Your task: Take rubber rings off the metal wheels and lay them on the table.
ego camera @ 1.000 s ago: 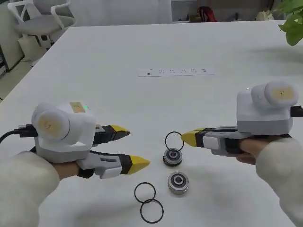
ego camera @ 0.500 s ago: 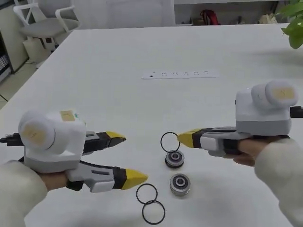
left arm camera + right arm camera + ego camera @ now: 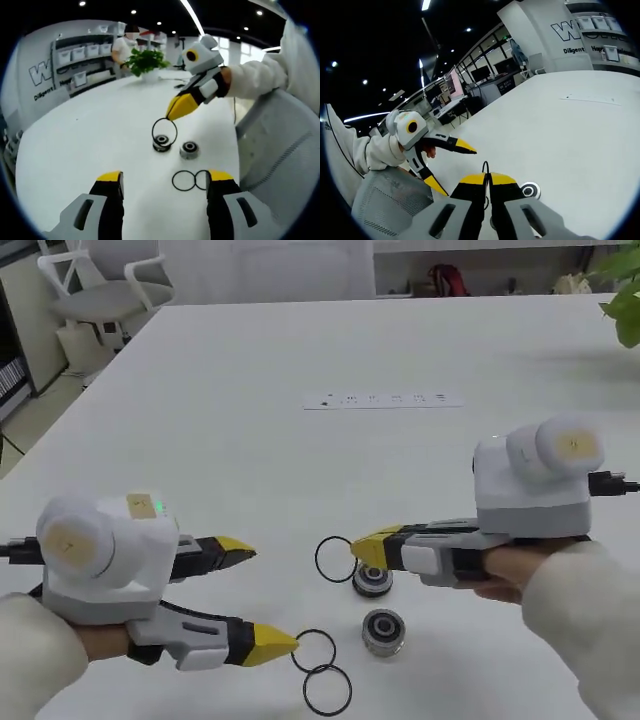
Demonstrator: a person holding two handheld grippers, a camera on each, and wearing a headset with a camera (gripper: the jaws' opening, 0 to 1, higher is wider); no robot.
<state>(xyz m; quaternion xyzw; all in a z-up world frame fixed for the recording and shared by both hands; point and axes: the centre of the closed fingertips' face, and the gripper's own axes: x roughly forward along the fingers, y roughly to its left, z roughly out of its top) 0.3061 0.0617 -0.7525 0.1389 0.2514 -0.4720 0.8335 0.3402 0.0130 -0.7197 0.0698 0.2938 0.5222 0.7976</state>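
Nearest the person, two loose rubber rings (image 3: 320, 668) lie flat on the white bench (image 3: 250, 390), touching or overlapping each other at one edge. The left tool (image 3: 272, 598) hovers just beside them with its yellow-tipped jaws spread wide and nothing between them; in the left gripper view the two rings sit near its one jaw.

Beyond the rings stand two metal wheels, the near wheel (image 3: 382, 631) and the far wheel (image 3: 372, 580), close together but apart.

The right tool (image 3: 360, 543) is over the far wheel, its jaws closed on a third ring (image 3: 335, 559), pinched at the rim. This ring hangs beside the far wheel; whether it touches the wheel cannot be determined.

Farther back, a white power strip (image 3: 383, 400) lies flat at mid-bench. Past the bench edge are an office chair (image 3: 110, 290) and a green plant (image 3: 625, 295).

In the left gripper view, shelves (image 3: 82, 65) at the wall carry white storage bins (image 3: 80, 77); their contents cannot be determined.
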